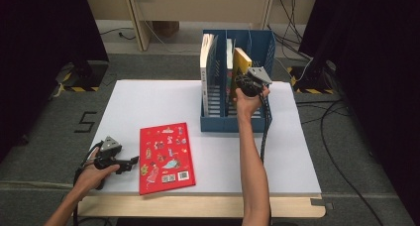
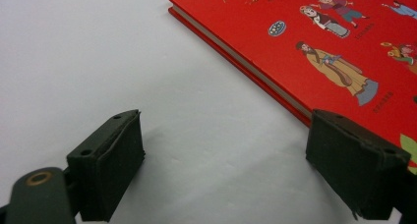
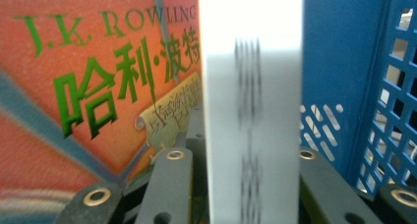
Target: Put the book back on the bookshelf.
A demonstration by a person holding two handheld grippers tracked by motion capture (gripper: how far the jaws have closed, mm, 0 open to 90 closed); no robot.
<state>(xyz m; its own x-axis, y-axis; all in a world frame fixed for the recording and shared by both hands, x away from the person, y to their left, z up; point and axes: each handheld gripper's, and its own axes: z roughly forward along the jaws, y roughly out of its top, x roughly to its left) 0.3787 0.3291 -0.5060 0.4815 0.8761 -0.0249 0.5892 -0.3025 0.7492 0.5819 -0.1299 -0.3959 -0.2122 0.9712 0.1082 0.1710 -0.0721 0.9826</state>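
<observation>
A red picture book (image 1: 166,156) lies flat near the table's front edge. My left gripper (image 1: 131,162) stands open just left of it. In the left gripper view the jaws (image 2: 226,135) are wide apart over bare table, and the right jaw overlaps the red book's (image 2: 319,32) edge. At the back, my right gripper (image 1: 243,82) is shut on a yellow book (image 1: 242,61) standing upright in the right compartment of a blue file rack (image 1: 230,123). In the right gripper view both jaws (image 3: 246,184) clamp the book's white edge (image 3: 253,86), beside an orange book (image 3: 98,86).
A white book (image 1: 206,62) stands in the rack's left compartment. The rack's slotted blue wall (image 3: 334,62) is close on the gripper's right. The white table (image 1: 148,102) has free room at left and centre. Cables trail across the floor at right.
</observation>
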